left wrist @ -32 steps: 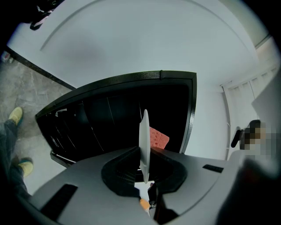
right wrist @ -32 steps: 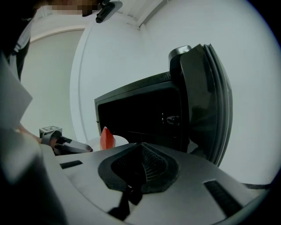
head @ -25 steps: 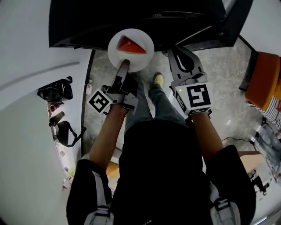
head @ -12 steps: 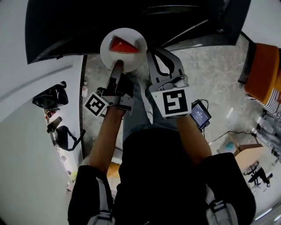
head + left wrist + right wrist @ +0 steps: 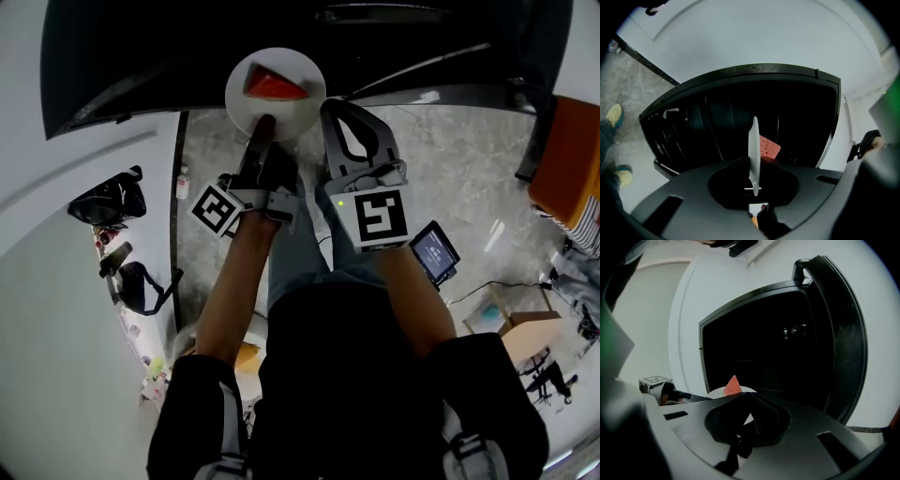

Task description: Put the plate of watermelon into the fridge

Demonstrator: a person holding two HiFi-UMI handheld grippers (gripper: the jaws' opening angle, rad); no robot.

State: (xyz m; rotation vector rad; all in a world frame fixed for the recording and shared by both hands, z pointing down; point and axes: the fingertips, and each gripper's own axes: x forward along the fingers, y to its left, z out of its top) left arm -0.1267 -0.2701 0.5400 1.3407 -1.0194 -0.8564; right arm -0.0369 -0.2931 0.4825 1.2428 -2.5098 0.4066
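Left gripper (image 5: 265, 127) is clamped on the plate (image 5: 246, 105). Its jaws pinch the white rim at the plate's six o'clock, and seen along those jaws the rim stands edge-on, squeezed between them. From above, the plate rides face up and about level. The red watermelon (image 5: 275, 86) wedge lies on it, a touch toward twelve o'clock from the middle.

Straight ahead of the person, at twelve o'clock, stands the black fridge (image 5: 759, 343) with its inside dark. Its door (image 5: 843, 333) is swung wide to the three o'clock side. The plate hangs low at the open mouth, right in front of that dark space. I can't tell whether its far edge has crossed the sill.

Right gripper (image 5: 336, 105) sits just beside the plate, at about its four o'clock. Its jaws are closed tip to tip and carry nothing. From where I stand I can't say whether they brush the rim. Each gripper has its cube behind the jaws, the left cube (image 5: 217, 208) tilted and the right cube (image 5: 380, 217) facing up.

The floor (image 5: 469, 169) is grey stone. A small lit screen (image 5: 436, 251) lies on it at the person's three o'clock. Black bags (image 5: 112, 199) sit at nine o'clock beside a white wall, and an orange seat (image 5: 572, 150) shows at two o'clock. A yellowish shoe (image 5: 614, 115) is planted on the floor near the fridge's foot.
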